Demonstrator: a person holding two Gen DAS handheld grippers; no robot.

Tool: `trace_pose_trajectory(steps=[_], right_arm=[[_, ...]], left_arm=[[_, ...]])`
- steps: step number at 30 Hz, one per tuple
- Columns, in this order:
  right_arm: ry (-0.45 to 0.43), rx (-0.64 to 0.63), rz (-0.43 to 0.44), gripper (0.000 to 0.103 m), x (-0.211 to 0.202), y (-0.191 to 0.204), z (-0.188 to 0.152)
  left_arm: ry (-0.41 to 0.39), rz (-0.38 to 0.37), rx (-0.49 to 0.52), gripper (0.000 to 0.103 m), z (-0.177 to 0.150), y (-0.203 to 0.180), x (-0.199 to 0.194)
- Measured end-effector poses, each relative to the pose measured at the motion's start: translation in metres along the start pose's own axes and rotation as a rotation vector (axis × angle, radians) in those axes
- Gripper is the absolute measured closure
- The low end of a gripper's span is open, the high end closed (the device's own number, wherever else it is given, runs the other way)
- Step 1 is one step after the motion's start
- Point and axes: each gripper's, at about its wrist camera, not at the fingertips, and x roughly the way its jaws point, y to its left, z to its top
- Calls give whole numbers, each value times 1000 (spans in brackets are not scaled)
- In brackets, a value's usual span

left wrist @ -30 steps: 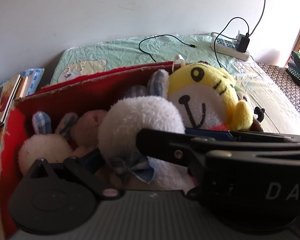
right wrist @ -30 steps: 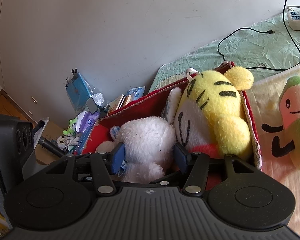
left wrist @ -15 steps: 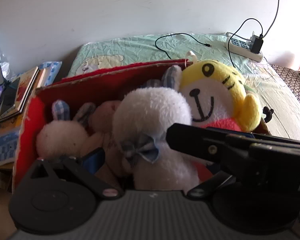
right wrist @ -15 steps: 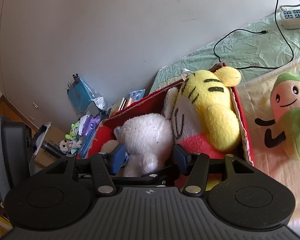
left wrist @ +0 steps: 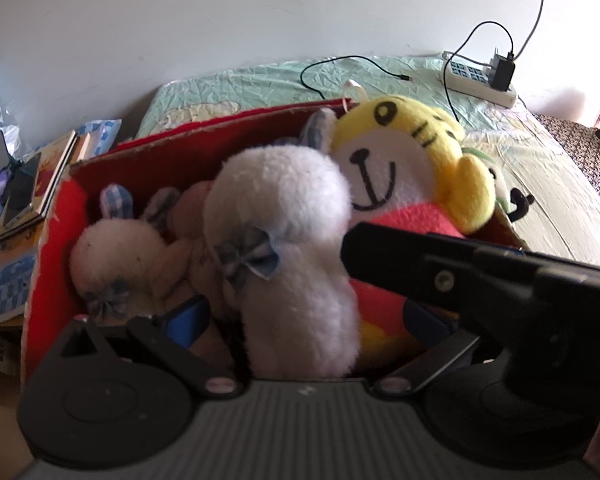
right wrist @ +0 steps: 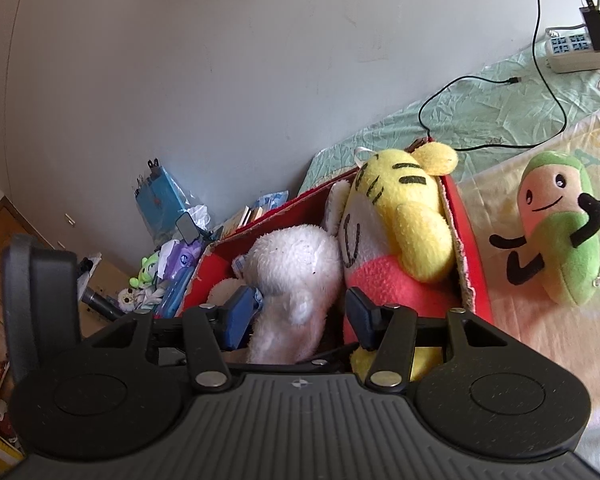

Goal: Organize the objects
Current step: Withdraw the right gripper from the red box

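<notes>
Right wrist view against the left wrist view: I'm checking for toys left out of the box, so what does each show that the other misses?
Only the right wrist view shows the whole green toy lying on the bed outside the box. Only the left shows the small bunny inside. Both show the red box, the white bunny and the yellow tiger.

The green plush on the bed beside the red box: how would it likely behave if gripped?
The green plush looks soft and stuffed, so it would probably squash between the fingers and weigh little. Its thin black arms would likely flop. Its fuzzy fabric should not slip much.
</notes>
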Motion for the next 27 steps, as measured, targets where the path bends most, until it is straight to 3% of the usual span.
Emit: trace_pose_trajectory(steps=[27], right_arm=[[-75,27,-48,46,-21,-5,-14]], left_arm=[[-65,59,-57,0,-15,5,-24]])
